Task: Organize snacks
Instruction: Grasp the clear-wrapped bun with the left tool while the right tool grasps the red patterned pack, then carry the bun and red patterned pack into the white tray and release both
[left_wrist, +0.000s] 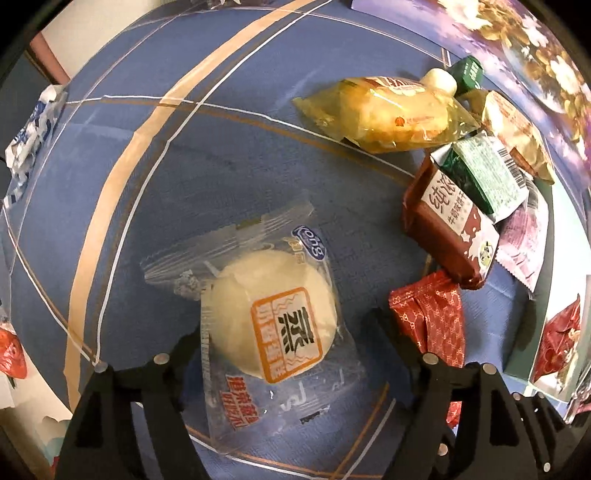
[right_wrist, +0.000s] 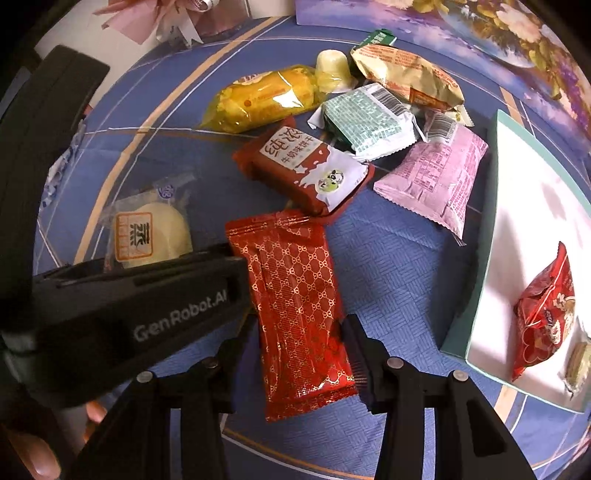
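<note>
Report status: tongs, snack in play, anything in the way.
Left tongs open astride the clear-wrapped white bun. Right tongs closed on the red patterned packet. Left tool body crowds the packet's left edge; white tray at right.

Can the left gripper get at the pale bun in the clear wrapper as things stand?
Probably yes. The left gripper points down over the bun, jaws open either side of it, nothing lying on top. The red packet lies close beside it.

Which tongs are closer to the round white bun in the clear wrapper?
Left. The left tongs straddle the bun, open; the right tongs sit beside it around the red packet.
</note>
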